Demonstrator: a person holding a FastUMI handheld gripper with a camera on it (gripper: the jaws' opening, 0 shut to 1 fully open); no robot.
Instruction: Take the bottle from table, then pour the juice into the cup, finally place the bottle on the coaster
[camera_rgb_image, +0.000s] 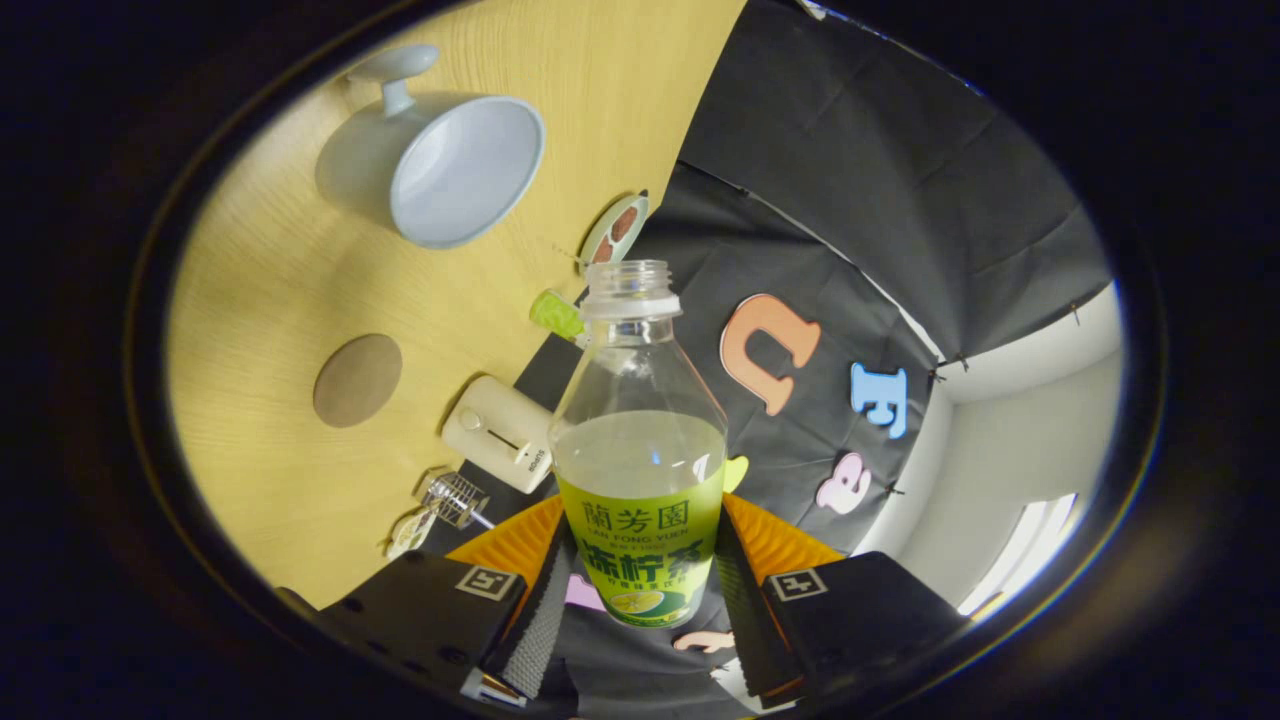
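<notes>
Your tongs (640, 590) clamp the uncapped bottle (640, 440) at its label, both fingers pressing. Juice fills its lower half. Beyond, cup (450, 165) and coaster (357, 380) sit well apart on the tabletop (270, 270).

Clear bottle (640, 420) with pale cloudy juice and a yellow-green label, clamped between the gripper (640, 600) fingers at lower centre. Light blue cup (445, 165), upper left. Round brown coaster (357, 380), left, on light wood-grain table (260, 290). Cream box (497, 432) beside bottle.
</notes>
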